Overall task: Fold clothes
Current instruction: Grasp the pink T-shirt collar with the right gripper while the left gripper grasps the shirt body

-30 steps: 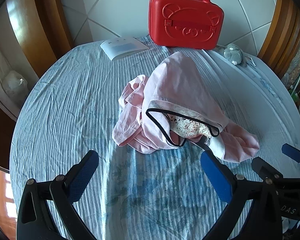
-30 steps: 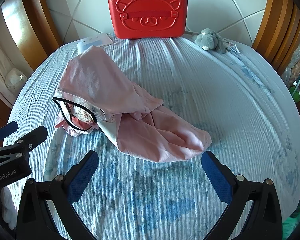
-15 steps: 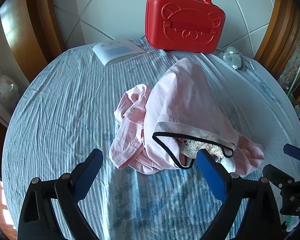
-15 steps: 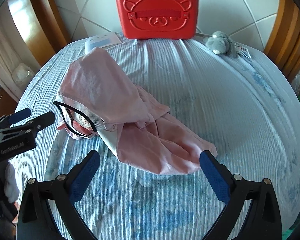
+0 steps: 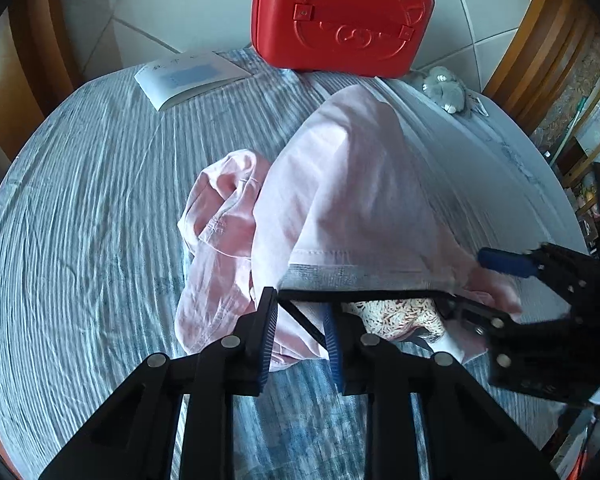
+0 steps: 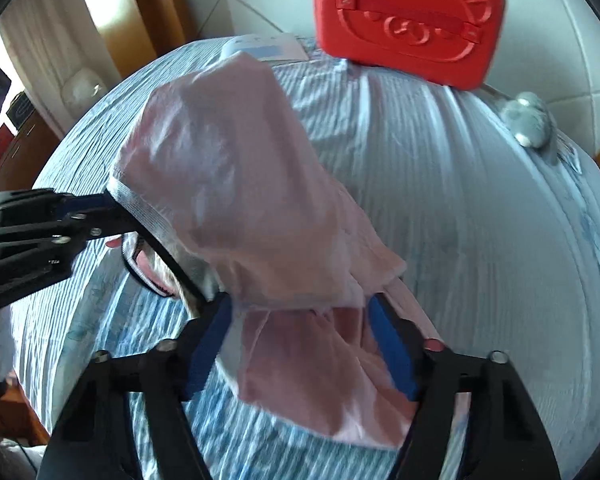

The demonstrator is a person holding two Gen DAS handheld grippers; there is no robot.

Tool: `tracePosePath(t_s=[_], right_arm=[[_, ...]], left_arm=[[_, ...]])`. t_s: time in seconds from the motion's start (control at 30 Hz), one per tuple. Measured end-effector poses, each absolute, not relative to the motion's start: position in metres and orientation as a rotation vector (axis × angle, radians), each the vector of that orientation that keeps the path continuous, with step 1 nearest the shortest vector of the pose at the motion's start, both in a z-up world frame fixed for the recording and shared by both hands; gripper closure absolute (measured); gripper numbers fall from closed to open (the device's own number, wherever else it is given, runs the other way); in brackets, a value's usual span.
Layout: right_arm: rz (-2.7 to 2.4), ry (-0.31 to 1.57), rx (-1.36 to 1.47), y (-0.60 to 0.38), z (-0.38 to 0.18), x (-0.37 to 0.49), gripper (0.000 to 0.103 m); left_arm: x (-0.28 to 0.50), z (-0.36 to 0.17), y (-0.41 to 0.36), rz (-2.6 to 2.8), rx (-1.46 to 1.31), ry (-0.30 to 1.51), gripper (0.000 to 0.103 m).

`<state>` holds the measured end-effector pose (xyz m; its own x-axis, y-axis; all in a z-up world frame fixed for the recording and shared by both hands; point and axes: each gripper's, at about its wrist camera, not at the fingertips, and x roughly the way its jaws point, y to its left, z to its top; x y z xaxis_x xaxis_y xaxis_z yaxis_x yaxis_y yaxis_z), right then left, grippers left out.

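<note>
A crumpled pink garment (image 5: pixel 360 200) with a black-trimmed neck opening (image 5: pixel 360 294) lies on the blue striped bed sheet (image 5: pixel 80 240). My left gripper (image 5: pixel 298 332) is down at the near left end of that opening. Its jaws are closing, with the black trim and pink cloth between them and a gap still showing. In the left wrist view my right gripper (image 5: pixel 476 284) reaches in at the opening's right end. My right gripper (image 6: pixel 300 344) is closing around a bunch of the pink garment (image 6: pixel 228 168). My left gripper (image 6: pixel 116 216) shows at the left.
A red hard case (image 5: pixel 340 20) with a bear face stands at the far edge of the bed. A white booklet (image 5: pixel 188 76) lies to its left and a grey plush toy (image 5: pixel 444 84) to its right. Wooden furniture borders both sides.
Both grippers have come down and forward onto the pink garment, and their jaws have narrowed from wide apart to around the cloth. The right wrist view has rolled.
</note>
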<state>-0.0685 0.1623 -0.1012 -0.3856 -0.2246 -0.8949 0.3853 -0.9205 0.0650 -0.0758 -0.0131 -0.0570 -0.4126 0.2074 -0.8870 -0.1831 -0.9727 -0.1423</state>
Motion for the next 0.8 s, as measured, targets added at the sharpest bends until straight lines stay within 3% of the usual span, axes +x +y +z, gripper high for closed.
tracePosePath(t_s=[0.03,0.1,0.53,0.7,0.8], right_arm=[[-2.309,0.225,1.489,0.159,-0.105,-0.073,0.077],[-2.296,0.216,1.503,0.157,-0.110,-0.082,0.094],[-2.762,-0.130,1.151,0.255,0.024,-0.071,0.098],[-2.885,-0.225,1.080,0.295,0.054,-0.062,0.098],[-2.925,-0.261,1.057,0.312,0.065,-0.056,0.098]], left_arm=[[-0.074,-0.055,-0.017,2.463,-1.551,-0.039,0.071],[-0.068,-0.052,-0.025,2.483,-1.545,-0.017,0.061],[-0.041,-0.070,-0.006,2.379,-1.512,0.053,0.058],[-0.037,-0.074,0.021,2.326,-1.469,0.061,0.058],[-0.045,-0.077,0.039,2.380,-1.433,0.170,0.058]])
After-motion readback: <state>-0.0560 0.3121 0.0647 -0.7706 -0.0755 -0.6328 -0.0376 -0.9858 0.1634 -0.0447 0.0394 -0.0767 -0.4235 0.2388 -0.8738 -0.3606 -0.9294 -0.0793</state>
